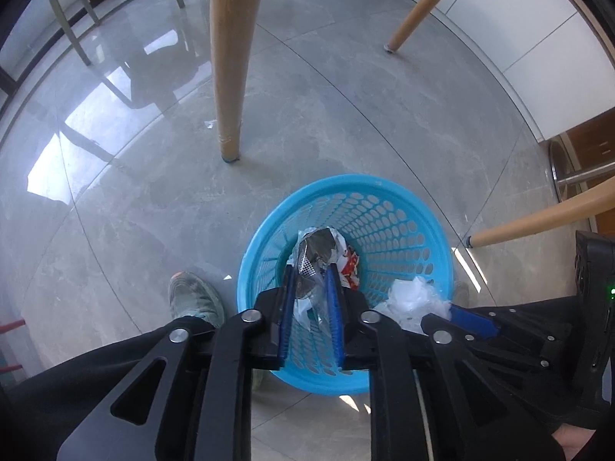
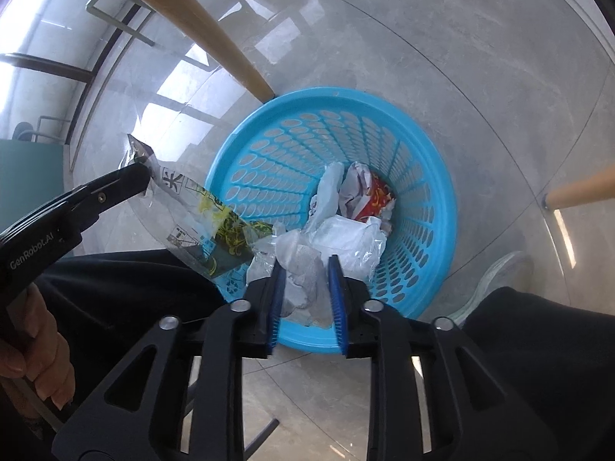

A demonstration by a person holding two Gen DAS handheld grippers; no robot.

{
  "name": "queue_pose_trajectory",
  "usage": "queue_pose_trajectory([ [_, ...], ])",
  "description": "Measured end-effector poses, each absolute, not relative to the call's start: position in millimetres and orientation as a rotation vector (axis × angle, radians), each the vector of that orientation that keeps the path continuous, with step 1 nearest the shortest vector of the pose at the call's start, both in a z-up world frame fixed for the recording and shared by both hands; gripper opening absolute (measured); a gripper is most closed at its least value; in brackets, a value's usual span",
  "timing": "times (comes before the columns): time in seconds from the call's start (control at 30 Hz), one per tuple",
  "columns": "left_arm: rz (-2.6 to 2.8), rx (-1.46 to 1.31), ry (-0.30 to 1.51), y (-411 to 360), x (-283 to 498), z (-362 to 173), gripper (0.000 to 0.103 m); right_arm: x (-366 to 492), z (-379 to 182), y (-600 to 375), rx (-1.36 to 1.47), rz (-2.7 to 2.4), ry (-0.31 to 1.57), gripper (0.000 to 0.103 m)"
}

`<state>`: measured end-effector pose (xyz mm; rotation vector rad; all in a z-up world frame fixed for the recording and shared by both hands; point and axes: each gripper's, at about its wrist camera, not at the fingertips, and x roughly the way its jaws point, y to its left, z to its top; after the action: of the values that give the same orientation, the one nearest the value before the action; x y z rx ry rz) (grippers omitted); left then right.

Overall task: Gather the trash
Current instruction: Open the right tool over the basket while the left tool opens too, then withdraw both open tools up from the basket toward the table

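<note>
Above blue basket point(image 2: 430, 176), printed clear wrapper point(image 2: 203, 223), crumpled white plastic point(image 2: 307, 269)

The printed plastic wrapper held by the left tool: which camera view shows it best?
The right wrist view: the wrapper appears side-on, print visible, above the blue basket rim. The left wrist view shows it foreshortened, end-on between the tool's fingers.

Both wrist views look steeply down, close above the shared blue basket point(image 1: 384, 192).

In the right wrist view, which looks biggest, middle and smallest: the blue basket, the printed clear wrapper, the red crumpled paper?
1. Blue plastic basket.
2. Printed clear wrapper, though it's nearer the camera.
3. Red crumpled paper, deep in the basket.
</note>
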<state>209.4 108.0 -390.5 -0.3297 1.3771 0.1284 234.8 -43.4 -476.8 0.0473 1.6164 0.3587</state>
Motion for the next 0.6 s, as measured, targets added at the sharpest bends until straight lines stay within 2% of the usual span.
queue_pose_trajectory([
  [0.1, 0.14, -0.361, 1.371, 113.3, 209.8, -389.1, 0.03, 234.4, -478.3, -45.3, 0.045, 0.342, 1.626, 0.034],
  [0.5, 0.179, -0.405, 1.342, 120.6, 196.3, -371.5, 0.032, 222.0, -453.8, -45.6, -0.069, 0.336, 1.577, 0.037],
  [0.6, 0.188, -0.421, 1.33, 123.5, 188.2, -361.0, 0.035, 216.9, -442.7, -48.8, -0.071, 0.338, 1.566, 0.041],
])
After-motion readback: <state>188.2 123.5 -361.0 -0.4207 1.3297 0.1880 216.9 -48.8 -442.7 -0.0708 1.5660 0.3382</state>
